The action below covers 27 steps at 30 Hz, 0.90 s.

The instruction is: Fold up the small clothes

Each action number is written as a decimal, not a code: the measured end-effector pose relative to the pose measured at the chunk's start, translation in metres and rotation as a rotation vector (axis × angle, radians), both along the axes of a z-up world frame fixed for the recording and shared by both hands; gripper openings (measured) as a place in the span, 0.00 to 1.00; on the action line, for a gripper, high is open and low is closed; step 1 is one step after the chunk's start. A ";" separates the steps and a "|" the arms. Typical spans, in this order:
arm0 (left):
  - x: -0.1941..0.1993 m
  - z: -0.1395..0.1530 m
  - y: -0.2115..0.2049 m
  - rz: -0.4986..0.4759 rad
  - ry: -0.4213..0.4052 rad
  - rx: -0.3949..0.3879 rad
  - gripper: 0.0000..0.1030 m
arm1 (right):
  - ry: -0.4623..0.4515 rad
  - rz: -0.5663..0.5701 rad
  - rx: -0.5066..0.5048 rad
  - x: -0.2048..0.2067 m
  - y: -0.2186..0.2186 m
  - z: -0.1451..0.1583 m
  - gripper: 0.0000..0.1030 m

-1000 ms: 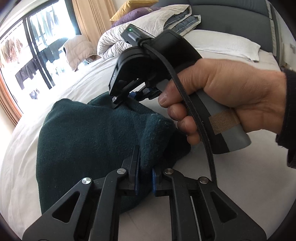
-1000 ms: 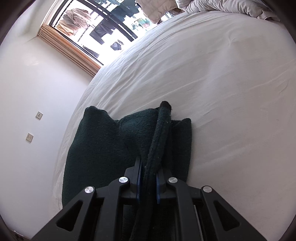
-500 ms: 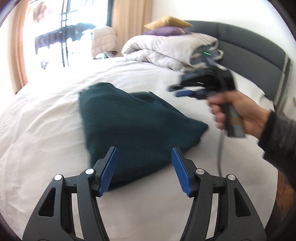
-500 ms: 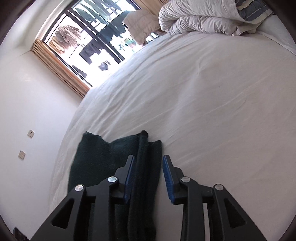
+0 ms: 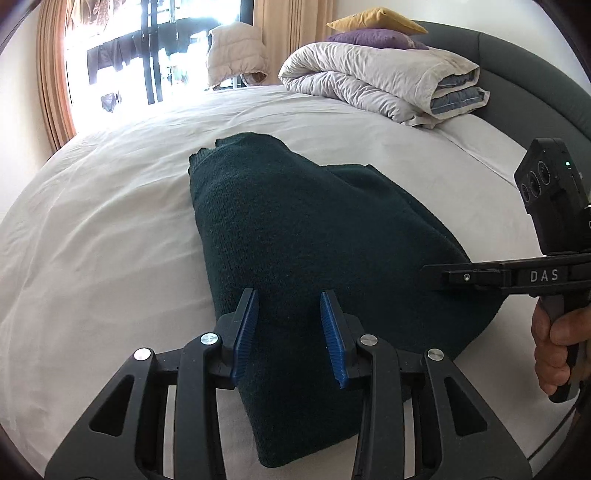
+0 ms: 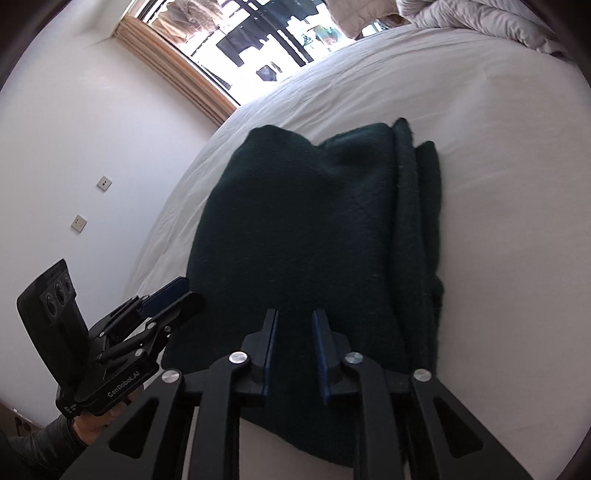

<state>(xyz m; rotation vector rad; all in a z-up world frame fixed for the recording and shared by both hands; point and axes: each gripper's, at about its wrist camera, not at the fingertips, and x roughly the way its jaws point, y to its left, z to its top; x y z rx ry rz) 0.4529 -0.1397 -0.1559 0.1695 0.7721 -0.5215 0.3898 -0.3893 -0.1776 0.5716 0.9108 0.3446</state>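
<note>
A dark green knitted garment (image 5: 314, 236) lies folded on the white bed sheet (image 5: 92, 240). My left gripper (image 5: 290, 328) hovers over its near end; the blue pads stand apart and are closing, pressing on nothing. In the right wrist view the garment (image 6: 314, 229) shows stacked edges along its right side. My right gripper (image 6: 294, 345) is above its near end, jaws drawn almost together with no cloth between them. The right gripper (image 5: 439, 273) also shows side-on at the garment's right edge, held by a hand (image 5: 554, 343). The left gripper (image 6: 186, 293) sits at lower left.
A rolled duvet (image 5: 380, 81) with yellow and purple pillows (image 5: 373, 26) lies at the head of the bed, against a grey headboard (image 5: 524, 74). A bright window with curtains (image 5: 147, 62) is at the far left. The wall with sockets (image 6: 79, 223) runs past the bed's edge.
Both grippers let go of the garment and pulled back from it. The garment dropped flat into its fold. The left jaws opened wide, then narrowed; the right jaws opened, then closed again.
</note>
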 end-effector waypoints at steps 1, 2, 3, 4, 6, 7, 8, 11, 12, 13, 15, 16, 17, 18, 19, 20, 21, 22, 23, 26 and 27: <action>0.001 -0.002 0.001 -0.003 0.003 0.007 0.33 | 0.005 -0.022 0.001 -0.002 -0.006 -0.003 0.00; -0.003 -0.005 -0.002 -0.005 0.009 0.009 0.33 | 0.010 -0.037 0.026 -0.003 -0.014 -0.008 0.00; 0.000 -0.008 -0.002 -0.008 0.016 0.005 0.33 | 0.014 -0.046 0.063 -0.005 -0.019 -0.014 0.00; 0.001 -0.007 -0.001 -0.010 0.020 -0.004 0.33 | 0.011 -0.051 0.080 -0.007 -0.022 -0.018 0.00; 0.005 -0.004 -0.006 -0.003 0.013 -0.010 0.33 | -0.009 -0.054 0.094 -0.010 -0.023 -0.024 0.00; 0.007 -0.001 -0.006 0.007 0.002 -0.006 0.33 | -0.015 -0.058 0.104 -0.010 -0.023 -0.026 0.00; 0.010 0.002 -0.005 0.010 -0.006 -0.001 0.33 | -0.017 -0.064 0.120 -0.010 -0.023 -0.030 0.00; 0.025 0.010 -0.010 0.025 -0.017 0.023 0.33 | -0.035 -0.066 0.145 -0.011 -0.027 -0.036 0.00; 0.033 0.012 -0.013 0.030 -0.028 0.032 0.33 | -0.049 -0.062 0.144 -0.012 -0.026 -0.037 0.00; 0.041 0.013 -0.018 0.035 -0.044 0.054 0.33 | -0.061 -0.061 0.145 -0.013 -0.026 -0.039 0.00; 0.059 0.010 -0.027 0.039 -0.038 0.094 0.33 | -0.069 -0.061 0.156 -0.013 -0.027 -0.043 0.00; 0.069 0.004 -0.031 0.046 -0.016 0.112 0.33 | -0.072 -0.061 0.159 -0.014 -0.028 -0.045 0.00; 0.076 0.000 -0.032 0.051 0.002 0.113 0.33 | -0.075 -0.060 0.158 -0.012 -0.029 -0.045 0.00; 0.082 -0.005 -0.033 0.052 0.014 0.120 0.33 | -0.077 -0.061 0.158 -0.012 -0.028 -0.045 0.00; 0.084 -0.010 -0.035 0.048 0.016 0.133 0.33 | -0.080 -0.061 0.159 -0.012 -0.027 -0.046 0.00; 0.084 -0.013 -0.036 0.046 0.006 0.142 0.34 | -0.083 -0.061 0.161 -0.012 -0.027 -0.047 0.00; 0.082 -0.016 -0.037 0.042 -0.013 0.152 0.35 | -0.086 -0.062 0.166 -0.012 -0.029 -0.047 0.00; 0.080 -0.019 -0.037 0.040 -0.033 0.161 0.35 | -0.087 -0.064 0.169 -0.011 -0.029 -0.048 0.00; 0.079 -0.022 -0.038 0.039 -0.044 0.164 0.35 | -0.089 -0.064 0.166 -0.017 -0.031 -0.051 0.00; 0.074 -0.019 -0.036 0.057 -0.048 0.166 0.35 | -0.092 -0.066 0.152 -0.028 -0.036 -0.051 0.00; 0.069 -0.015 -0.038 0.064 -0.056 0.183 0.35 | -0.091 -0.067 0.148 -0.028 -0.036 -0.051 0.00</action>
